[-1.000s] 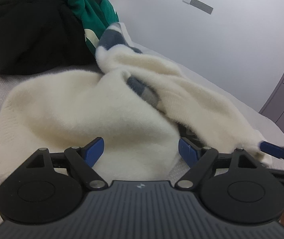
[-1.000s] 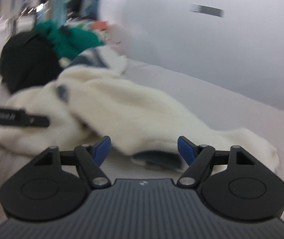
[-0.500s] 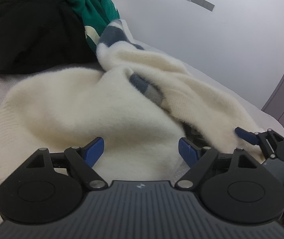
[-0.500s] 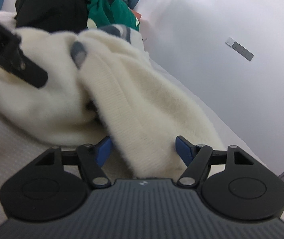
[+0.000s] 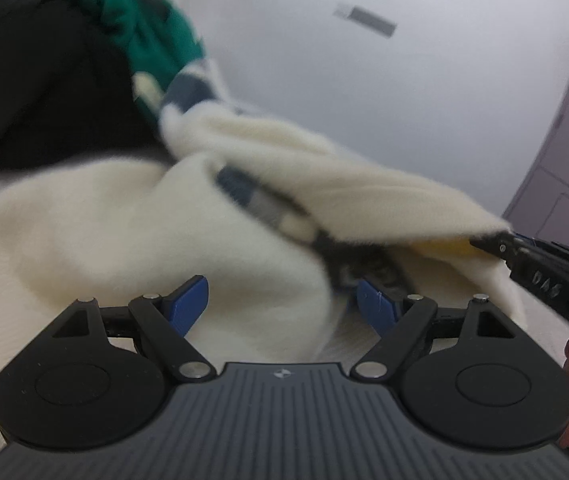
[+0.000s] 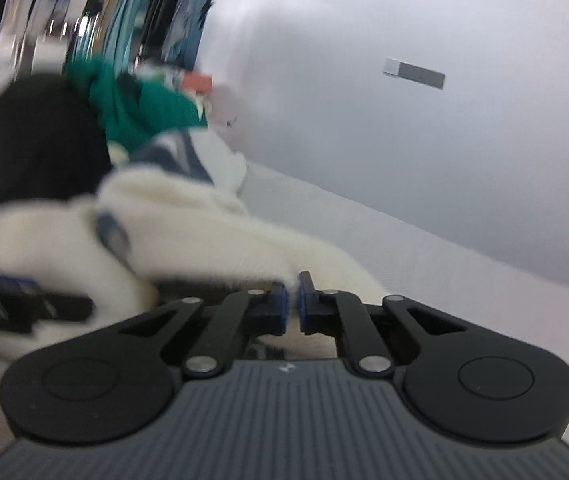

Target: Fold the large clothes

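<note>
now the right claw (image 6: 292, 300) has clamped the cream sweater (image 6: 220, 236).

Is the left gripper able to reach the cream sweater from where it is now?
Probably yes. The left gripper stands open, and the cream sweater lies directly ahead of its jaws with nothing between. The right gripper is shut on the sweater's edge off to the side, clear of that path.

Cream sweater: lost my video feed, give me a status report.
Right gripper shut on cream sweater edge. Left gripper open, sweater bulk between its fingers, no grip. Black and green clothes piled behind, touching it.
</note>
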The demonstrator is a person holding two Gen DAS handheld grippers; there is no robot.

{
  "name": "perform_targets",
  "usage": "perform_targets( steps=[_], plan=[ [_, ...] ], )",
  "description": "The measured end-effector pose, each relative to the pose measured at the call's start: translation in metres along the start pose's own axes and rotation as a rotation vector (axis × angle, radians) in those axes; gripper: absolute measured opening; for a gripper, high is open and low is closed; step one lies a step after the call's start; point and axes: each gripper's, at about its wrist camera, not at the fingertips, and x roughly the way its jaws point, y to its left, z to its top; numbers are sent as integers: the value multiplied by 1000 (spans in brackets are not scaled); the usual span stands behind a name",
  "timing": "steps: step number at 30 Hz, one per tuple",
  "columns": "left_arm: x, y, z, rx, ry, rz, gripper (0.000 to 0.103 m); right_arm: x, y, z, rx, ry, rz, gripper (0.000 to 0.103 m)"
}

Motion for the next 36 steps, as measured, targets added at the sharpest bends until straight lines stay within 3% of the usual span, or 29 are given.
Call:
perform_targets(
  steps=[5, 11, 16, 22, 24, 28, 29, 30, 32, 36],
  plan=[
    [-14, -22, 1, 74, -79, -63, 85, -34, -16, 13, 130, -31, 116, 7],
    [-27, -44, -1, 111, -173, -86, 85, -71, -18, 22, 165, -61, 217, 7],
    [-24, -48, 6, 86, -243, -76, 85, -78, -18, 12, 208, -19, 243, 6],
    [-7, -60, 13, 181, -281, -30, 85, -78, -14, 7, 253, 12, 257, 6],
    [0, -60, 18, 195, -295, -28, 68, -80, -12, 8, 258, 18, 256, 6],
    [13, -54, 22, 215, -287, 13, 64, -84, -9, 9, 250, 20, 283, 6],
    [17, -51, 22, 212, -273, 29, 57, -84, -9, 10, 245, 20, 281, 6],
    [22, -47, 23, 200, -253, 57, 41, -84, -8, 10, 245, 22, 281, 6],
    [30, -34, 29, 147, -231, 65, 31, -83, -7, 8, 243, 28, 279, 6],
    [21, -27, 37, 118, -257, 45, 22, -74, -3, 1, 217, 53, 215, 6]
  ],
)
